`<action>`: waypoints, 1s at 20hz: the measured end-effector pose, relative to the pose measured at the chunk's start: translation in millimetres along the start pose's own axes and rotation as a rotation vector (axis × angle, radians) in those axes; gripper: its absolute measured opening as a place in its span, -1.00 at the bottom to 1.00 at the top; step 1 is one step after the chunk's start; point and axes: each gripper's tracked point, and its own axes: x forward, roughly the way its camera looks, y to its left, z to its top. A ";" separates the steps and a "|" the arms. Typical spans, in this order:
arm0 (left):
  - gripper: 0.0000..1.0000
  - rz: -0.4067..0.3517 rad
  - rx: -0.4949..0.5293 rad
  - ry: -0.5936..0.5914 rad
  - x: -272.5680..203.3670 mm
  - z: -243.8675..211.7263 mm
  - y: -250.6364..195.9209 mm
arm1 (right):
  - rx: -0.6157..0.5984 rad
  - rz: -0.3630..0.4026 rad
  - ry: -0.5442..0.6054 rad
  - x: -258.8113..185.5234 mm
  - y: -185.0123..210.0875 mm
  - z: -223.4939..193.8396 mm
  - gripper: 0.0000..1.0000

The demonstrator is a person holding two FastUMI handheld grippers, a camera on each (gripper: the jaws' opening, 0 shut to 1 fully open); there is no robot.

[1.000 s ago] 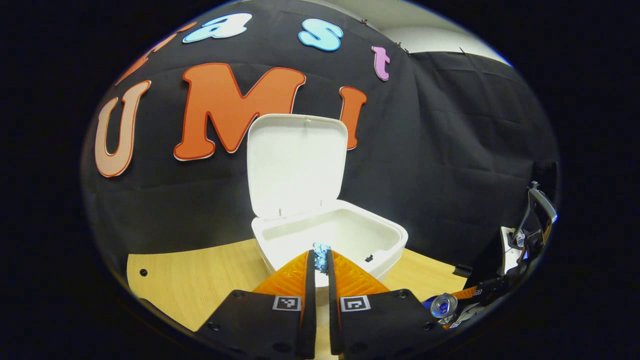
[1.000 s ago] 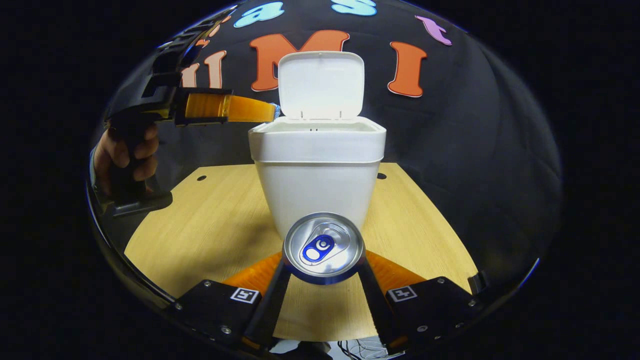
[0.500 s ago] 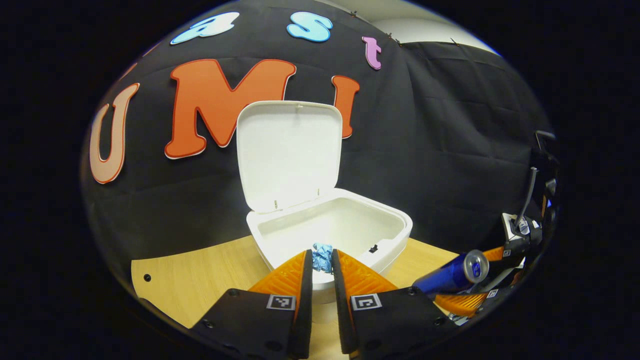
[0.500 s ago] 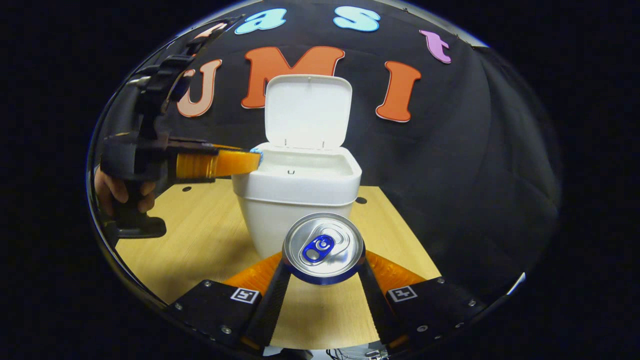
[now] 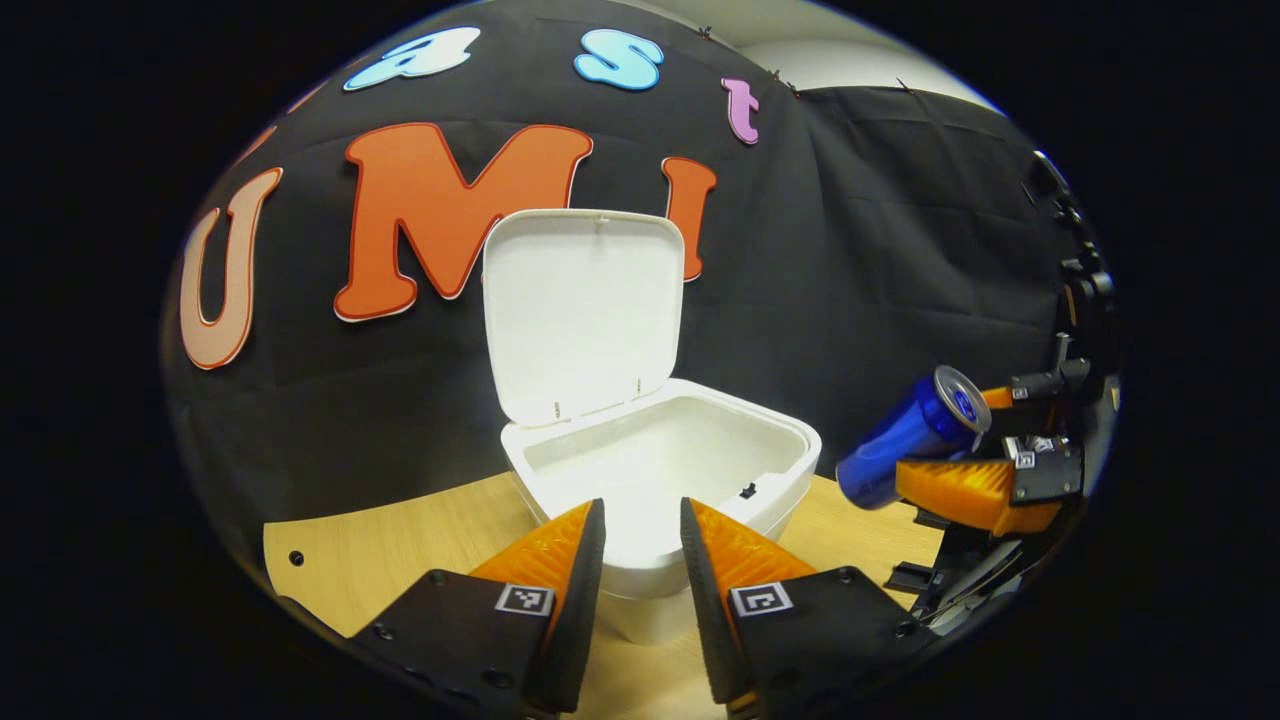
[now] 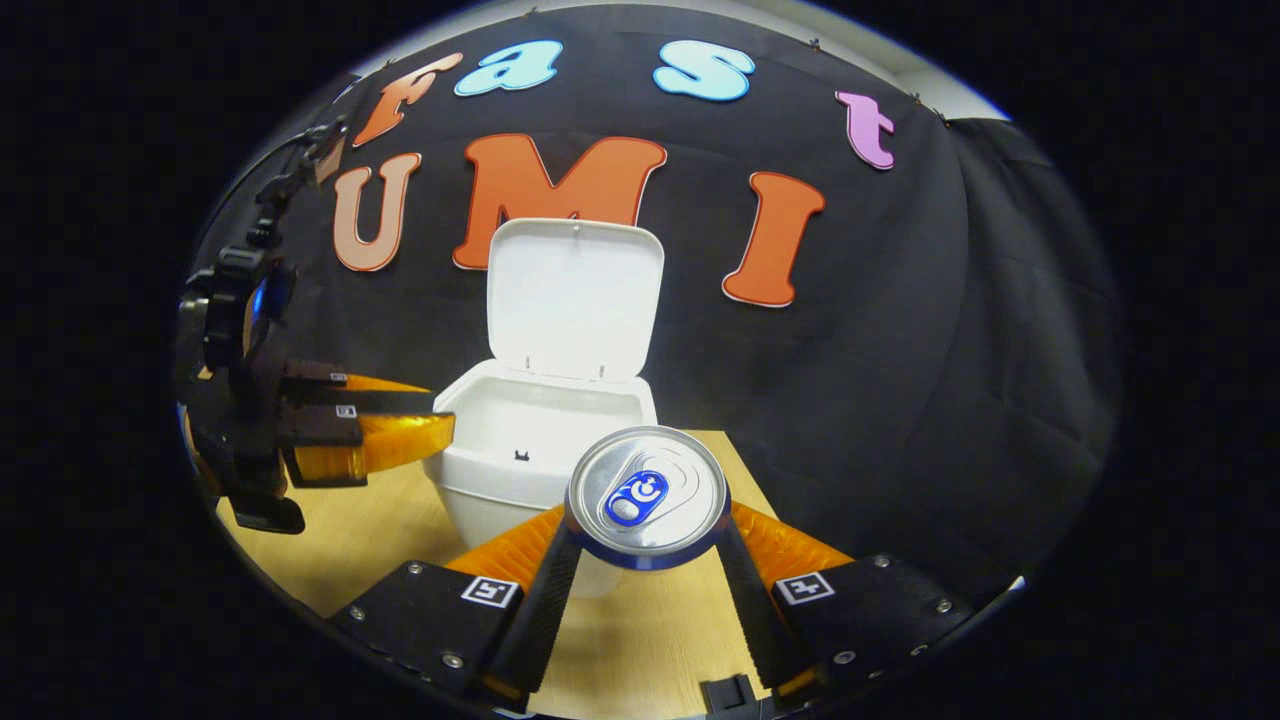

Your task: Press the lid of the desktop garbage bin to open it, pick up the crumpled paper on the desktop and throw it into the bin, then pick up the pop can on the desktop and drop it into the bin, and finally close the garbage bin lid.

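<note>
The white garbage bin (image 5: 770, 478) (image 6: 470, 490) stands on the wooden desktop with its lid (image 5: 585, 310) (image 6: 575, 295) swung upright. My left gripper (image 5: 640, 520) is open just above the bin's near rim, nothing between its fingers. The same gripper (image 6: 425, 425) appears at the left of the right gripper view, beside the bin's rim. My right gripper (image 6: 648, 540) is shut on the blue pop can (image 6: 647, 497), whose silver top faces the camera. In the left gripper view the can (image 5: 905, 440) hangs tilted in the air to the right of the bin.
The wooden desktop (image 5: 400, 550) (image 6: 340, 540) has small holes near its edges. The black cloth wall stands close behind the bin.
My left gripper opened and the blue crumpled paper is gone from between its fingers. My right gripper has lifted the pop can up off the desktop and nearer the bin's level.
</note>
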 end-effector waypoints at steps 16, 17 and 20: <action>0.88 0.200 -0.067 0.003 -61.6 -23.6 62.7 | -0.059 0.135 -0.060 43.5 21.1 48.3 0.56; 0.89 0.223 -0.077 0.006 -67.7 -26.7 69.2 | -0.062 0.144 -0.055 47.8 25.1 46.9 0.57; 0.88 0.277 -0.099 0.015 -77.8 -34.6 86.5 | -0.072 0.172 -0.032 60.1 31.6 42.6 0.57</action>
